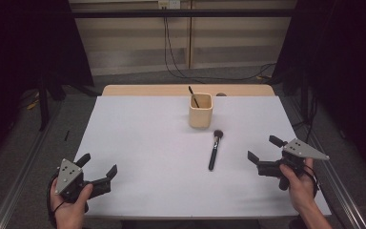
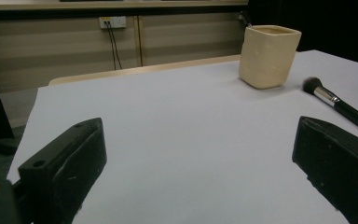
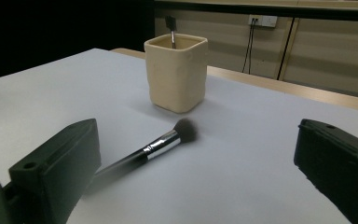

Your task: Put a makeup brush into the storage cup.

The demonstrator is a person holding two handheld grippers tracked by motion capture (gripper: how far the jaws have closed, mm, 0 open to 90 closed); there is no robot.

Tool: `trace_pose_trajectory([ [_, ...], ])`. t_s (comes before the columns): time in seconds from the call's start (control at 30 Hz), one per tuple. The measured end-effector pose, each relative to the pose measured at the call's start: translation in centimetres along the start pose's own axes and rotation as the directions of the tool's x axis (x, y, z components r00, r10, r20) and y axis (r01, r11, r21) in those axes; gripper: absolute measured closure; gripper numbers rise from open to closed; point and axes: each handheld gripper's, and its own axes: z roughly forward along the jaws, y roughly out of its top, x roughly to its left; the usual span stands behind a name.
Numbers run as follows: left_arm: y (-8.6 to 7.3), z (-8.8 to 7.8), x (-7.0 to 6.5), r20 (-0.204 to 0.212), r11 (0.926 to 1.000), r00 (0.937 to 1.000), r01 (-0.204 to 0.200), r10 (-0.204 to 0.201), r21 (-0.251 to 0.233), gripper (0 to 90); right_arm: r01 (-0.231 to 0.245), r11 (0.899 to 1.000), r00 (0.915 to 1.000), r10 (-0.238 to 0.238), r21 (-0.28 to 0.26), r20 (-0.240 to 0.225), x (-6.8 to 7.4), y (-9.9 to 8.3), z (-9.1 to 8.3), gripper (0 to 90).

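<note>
A black makeup brush (image 1: 214,150) with a silver ferrule lies flat on the white table cover (image 1: 147,143), its bristles toward a cream square cup (image 1: 200,110). A thin dark brush handle (image 1: 192,96) sticks out of the cup. My left gripper (image 1: 98,168) is open at the front left corner, held in a hand, nothing between its jaws. My right gripper (image 1: 263,149) is open at the right, a short way right of the brush. In the left gripper view the cup (image 2: 269,56) and brush (image 2: 339,106) are far right. The right gripper view has the brush (image 3: 151,150) just ahead and the cup (image 3: 176,73) behind.
The wooden table edge (image 1: 186,89) runs behind the cover. Cables (image 1: 171,52) hang from a wall socket and trail over the floor beyond. Dark curtains stand on both sides, and a metal rail (image 1: 19,181) runs along the left of the table.
</note>
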Motion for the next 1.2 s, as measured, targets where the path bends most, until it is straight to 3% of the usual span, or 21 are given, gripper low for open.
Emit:
trace_pose_trajectory([
  [0.63,0.0,0.1,0.2,-0.005,1.0,1.0,0.001,-0.001,0.004,2.9,-0.014,1.0,0.9999,0.014,-0.006,-0.006,-0.4,2.2,4.3,0.0],
  [0.9,0.0,0.1,0.2,-0.007,1.0,1.0,0.005,-0.005,0.004,2.9,0.012,1.0,0.9998,-0.012,0.001,-0.017,-0.3,3.2,6.5,0.1],
  [1.2,0.0,0.1,0.2,-0.002,1.0,1.0,0.006,-0.006,0.001,2.9,0.003,1.0,0.9986,-0.002,0.017,-0.054,-0.2,4.5,8.5,0.0],
])
